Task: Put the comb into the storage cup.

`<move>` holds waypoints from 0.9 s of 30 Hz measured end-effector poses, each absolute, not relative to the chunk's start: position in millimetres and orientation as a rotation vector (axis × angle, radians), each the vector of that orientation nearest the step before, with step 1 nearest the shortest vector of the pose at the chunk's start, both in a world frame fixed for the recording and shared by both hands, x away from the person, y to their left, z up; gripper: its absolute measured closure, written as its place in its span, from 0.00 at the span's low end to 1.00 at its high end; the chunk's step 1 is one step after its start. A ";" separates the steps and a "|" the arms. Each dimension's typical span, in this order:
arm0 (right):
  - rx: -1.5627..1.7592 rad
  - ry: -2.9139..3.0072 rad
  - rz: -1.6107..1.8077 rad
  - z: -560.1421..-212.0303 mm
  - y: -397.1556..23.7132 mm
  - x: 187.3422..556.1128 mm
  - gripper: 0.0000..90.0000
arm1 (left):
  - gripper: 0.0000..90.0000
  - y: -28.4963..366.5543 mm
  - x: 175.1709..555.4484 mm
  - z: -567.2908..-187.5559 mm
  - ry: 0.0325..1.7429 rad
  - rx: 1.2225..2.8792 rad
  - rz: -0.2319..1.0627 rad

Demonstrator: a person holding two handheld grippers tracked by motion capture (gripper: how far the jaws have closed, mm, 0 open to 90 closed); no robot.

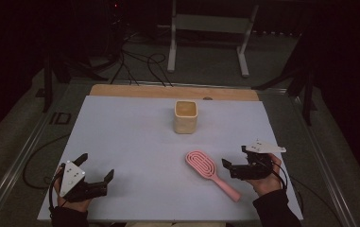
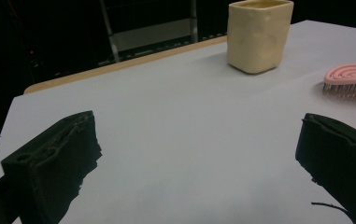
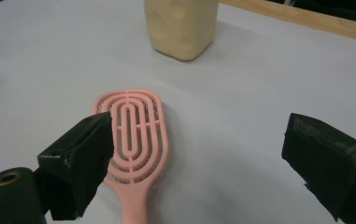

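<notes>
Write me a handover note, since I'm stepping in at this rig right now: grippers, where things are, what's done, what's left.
Left gripper: open, empty, at the near left of the white table.
Right gripper: open, empty, just right of the pink hairbrush.
The hairbrush lies flat, bristles down, untouched; its handle points to the near edge.
The cream cup stands upright farther back, centre.
Done: nothing grasped yet.
Left: probably grasping the brush; the right gripper is nearest.

Black fingers, grey plates, dark sleeves.
</notes>
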State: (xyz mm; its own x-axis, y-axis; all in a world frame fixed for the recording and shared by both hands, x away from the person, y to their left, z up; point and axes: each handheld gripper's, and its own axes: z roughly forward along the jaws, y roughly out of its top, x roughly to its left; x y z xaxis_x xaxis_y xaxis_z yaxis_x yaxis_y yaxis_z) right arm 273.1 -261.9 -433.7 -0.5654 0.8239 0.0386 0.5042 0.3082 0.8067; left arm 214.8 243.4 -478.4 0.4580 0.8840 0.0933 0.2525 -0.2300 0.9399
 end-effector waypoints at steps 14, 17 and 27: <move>1.146 2.364 0.977 -428.6 -240.7 276.8 0.10 | 0.00 240.2 212.1 -479.1 0.976 1.759 0.840; 1.144 2.391 0.949 -427.8 -237.9 276.9 0.10 | 0.00 240.6 210.4 -479.6 0.979 1.764 0.849; 1.144 2.446 0.867 -425.7 -231.6 277.1 0.10 | 0.00 241.8 209.5 -480.6 0.983 1.764 0.862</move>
